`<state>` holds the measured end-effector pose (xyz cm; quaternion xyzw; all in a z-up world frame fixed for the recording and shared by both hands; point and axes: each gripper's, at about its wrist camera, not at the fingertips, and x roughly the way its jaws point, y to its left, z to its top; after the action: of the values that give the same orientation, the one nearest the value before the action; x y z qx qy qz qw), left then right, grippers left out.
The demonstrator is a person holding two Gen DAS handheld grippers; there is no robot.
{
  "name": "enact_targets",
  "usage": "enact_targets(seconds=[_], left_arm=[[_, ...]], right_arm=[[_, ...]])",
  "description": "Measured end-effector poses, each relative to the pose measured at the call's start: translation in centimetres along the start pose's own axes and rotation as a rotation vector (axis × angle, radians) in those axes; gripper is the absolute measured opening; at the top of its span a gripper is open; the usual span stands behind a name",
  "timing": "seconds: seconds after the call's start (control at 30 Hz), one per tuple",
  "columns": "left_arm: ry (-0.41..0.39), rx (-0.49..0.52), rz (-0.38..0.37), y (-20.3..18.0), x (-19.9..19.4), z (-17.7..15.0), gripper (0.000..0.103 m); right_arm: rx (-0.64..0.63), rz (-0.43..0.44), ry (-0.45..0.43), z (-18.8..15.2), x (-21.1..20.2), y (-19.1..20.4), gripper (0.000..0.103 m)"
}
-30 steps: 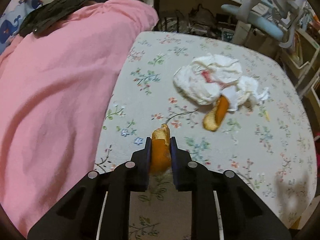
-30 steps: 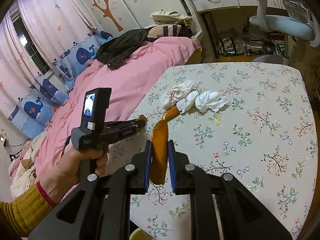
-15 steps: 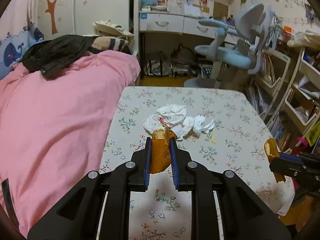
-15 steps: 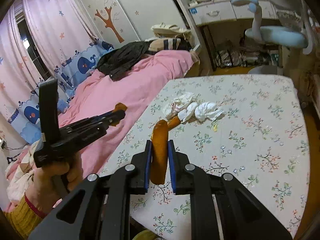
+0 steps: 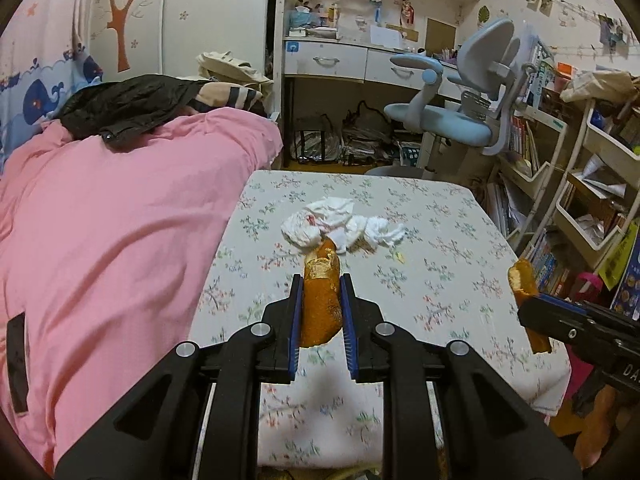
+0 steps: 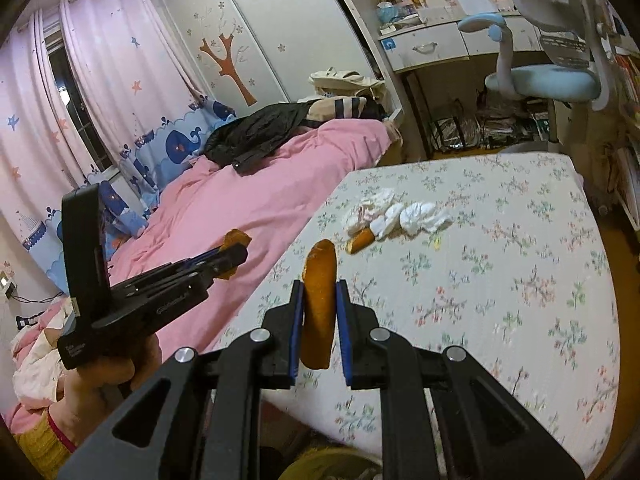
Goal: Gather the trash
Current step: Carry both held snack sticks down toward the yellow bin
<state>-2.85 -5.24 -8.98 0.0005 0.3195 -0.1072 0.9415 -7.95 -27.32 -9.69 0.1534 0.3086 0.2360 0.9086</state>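
At the left of the right wrist view, the left gripper has its fingers clamped on a peel piece. In the middle, the right gripper squeezes another peel. Upper right, on the table, one more peel bit and the tissues are left to collect.

An orange peel piece, pale pith at its torn top, stands upright between the left gripper pads, clear of the desk. A longer curved peel strip stands clamped in the right gripper. Ahead of both, crumpled white tissues lie on the desk, a third peel touching them.
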Motion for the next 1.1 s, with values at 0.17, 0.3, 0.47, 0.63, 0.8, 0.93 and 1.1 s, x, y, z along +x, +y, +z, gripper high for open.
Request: enact_targets(seconds=[0.17,0.3,0.47,0.63,0.8,0.93,1.1], left_arm=[[-0.001,0.014,-0.004,-0.7,-1.4,-1.8,0.017],[0.007,0.027,-0.011,-1.4,-2.3,-3.3,0.017],[0.018,0.046,-0.013,-2.2,-3.2,-5.2,0.017],[0.031,0.052,-0.012,-2.4,-4.0,-6.7,0.017],[0.031,0.054,-0.013,-2.6,-4.7,-7.5,0.017],[0.039,0.058,-0.015,-2.7,-5.3,-8.3,0.017],[0.059,0.057,-0.026,-2.8,-5.7,-9.5,0.017]], right_arm=[[0.033,0.001,0.010,-1.9,-0.9,0.0,0.017],[0.053,0.010,0.026,-3.4,-1.3,0.3,0.017],[0.066,0.026,0.069,-5.7,-1.3,1.0,0.017],[0.083,0.035,0.111,-7.9,-1.5,1.6,0.017],[0.096,0.036,0.163,-10.2,-1.5,2.2,0.017],[0.108,0.034,0.219,-12.3,-1.5,2.7,0.019],[0.139,-0.005,0.254,-14.0,-1.8,2.6,0.032]])
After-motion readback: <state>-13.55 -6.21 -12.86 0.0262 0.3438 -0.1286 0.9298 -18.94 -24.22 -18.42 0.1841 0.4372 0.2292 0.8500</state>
